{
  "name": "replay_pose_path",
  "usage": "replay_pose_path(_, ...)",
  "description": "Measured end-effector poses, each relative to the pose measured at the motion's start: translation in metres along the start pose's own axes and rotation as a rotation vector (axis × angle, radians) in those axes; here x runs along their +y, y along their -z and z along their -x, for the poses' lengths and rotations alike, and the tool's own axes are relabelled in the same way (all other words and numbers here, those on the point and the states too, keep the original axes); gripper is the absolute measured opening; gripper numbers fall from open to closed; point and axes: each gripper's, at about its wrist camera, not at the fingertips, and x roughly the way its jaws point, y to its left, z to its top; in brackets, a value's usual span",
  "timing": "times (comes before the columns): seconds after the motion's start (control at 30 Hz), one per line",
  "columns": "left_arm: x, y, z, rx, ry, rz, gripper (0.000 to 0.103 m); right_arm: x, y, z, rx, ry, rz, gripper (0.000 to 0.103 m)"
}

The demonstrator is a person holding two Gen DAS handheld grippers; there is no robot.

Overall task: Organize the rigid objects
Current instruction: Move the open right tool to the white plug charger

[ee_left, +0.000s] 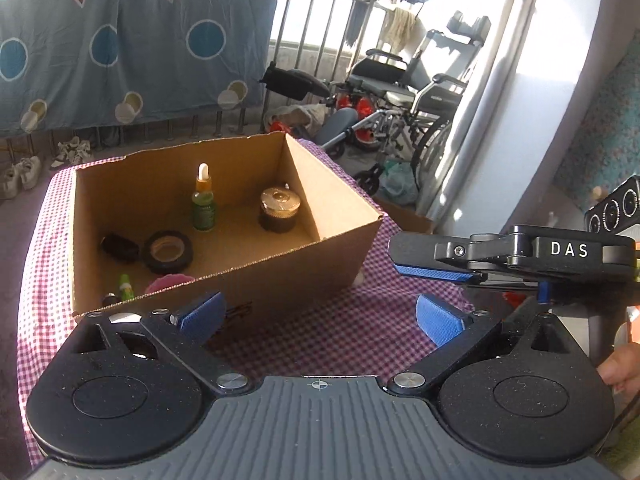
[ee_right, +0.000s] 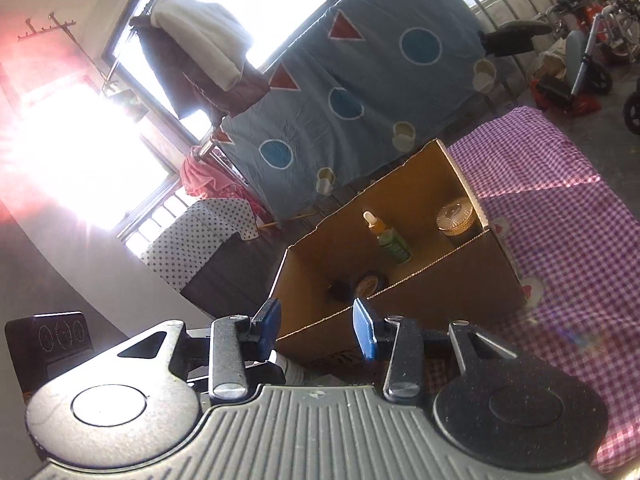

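Standing beyond both empty tools, left tool (ee_left: 320,316) wide, right tool (ee_right: 316,328) part-open: cardboard box (ee_left: 304,276).

Left wrist view: sits right behind the left claw (ee_left: 320,316), looking forward and somewhat down over the checked tabletop (ee_left: 320,332) into the open cardboard box (ee_left: 304,268), close up, roughly upright. Catches the right claw (ee_left: 436,272) poking in from the right edge too. Right wrist view: same deal behind the right claw (ee_right: 316,330), but rolled hard, so the room leans, and aimed flatter, at the box (ee_right: 452,284) from its near corner. Shared between both: box interior with the dropper bottle (ee_left: 203,204) (ee_right: 390,240), blue hanging sheet (ee_left: 132,40) (ee_right: 360,92), wheelchair (ee_left: 416,92) (ee_right: 588,8) corner.
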Motion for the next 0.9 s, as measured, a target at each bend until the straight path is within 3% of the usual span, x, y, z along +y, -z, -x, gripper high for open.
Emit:
replay_pose_path(0.17,0.018,0.037,0.008,0.022,-0.021,0.025,0.102,-0.005,0.024,-0.022,0.098,0.015,-0.042,0.043)
replay_pose_path(0.4,0.030,0.069,-0.012,0.035,-0.055,0.044,0.102,0.009,0.042,-0.059,0.194,0.025,-0.039,0.042)
replay_pose_path(0.6,0.040,0.098,-0.031,-0.008,-0.186,-0.018,0.098,0.001,0.048,-0.087,0.230,0.047,-0.098,0.043)
replay_pose_path(0.7,0.045,0.105,-0.039,-0.020,-0.209,-0.016,0.091,-0.006,0.048,-0.103,0.245,0.071,-0.123,0.042)
replay_pose_path(0.77,0.048,0.107,-0.042,-0.026,-0.209,-0.007,0.079,-0.009,0.048,-0.112,0.256,0.080,-0.136,0.042)
replay_pose_path(0.9,0.052,0.108,-0.047,-0.033,-0.196,-0.003,0.073,-0.015,0.048,-0.130,0.282,0.089,-0.146,0.040)
